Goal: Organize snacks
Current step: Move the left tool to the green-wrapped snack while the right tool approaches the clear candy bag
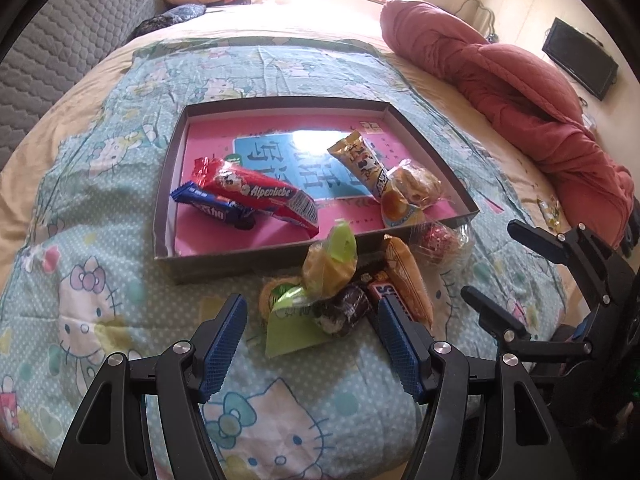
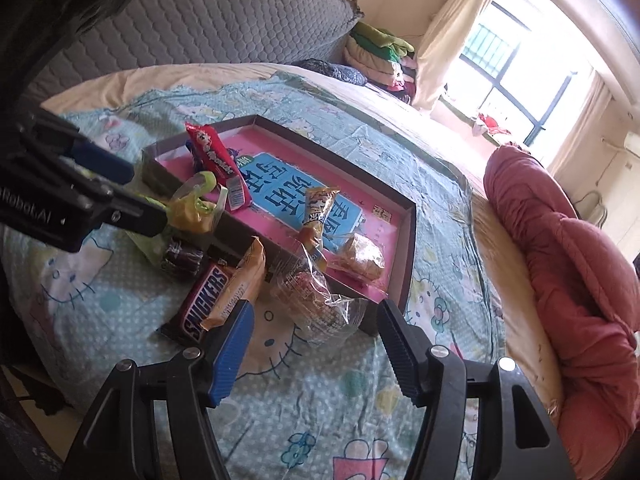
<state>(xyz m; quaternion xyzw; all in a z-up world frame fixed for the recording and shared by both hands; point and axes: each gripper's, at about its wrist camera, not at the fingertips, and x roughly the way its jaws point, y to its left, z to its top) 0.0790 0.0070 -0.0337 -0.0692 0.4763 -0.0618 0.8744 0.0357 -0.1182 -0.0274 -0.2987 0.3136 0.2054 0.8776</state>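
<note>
A shallow brown box with a pink floor lies on the bed; it also shows in the right wrist view. Inside are a red Alpenliebe pack, a blue bar, a yellow tube and a wrapped bun. In front lies a pile: green-yellow bag, dark round snack, Snickers bar, orange packet, clear-wrapped snack. My left gripper is open just before the pile. My right gripper is open before the clear-wrapped snack; it also shows in the left wrist view.
A Hello Kitty blanket covers the bed. A red duvet lies bunched at the right. A grey quilted headboard stands behind, with folded clothes beside it and a window beyond.
</note>
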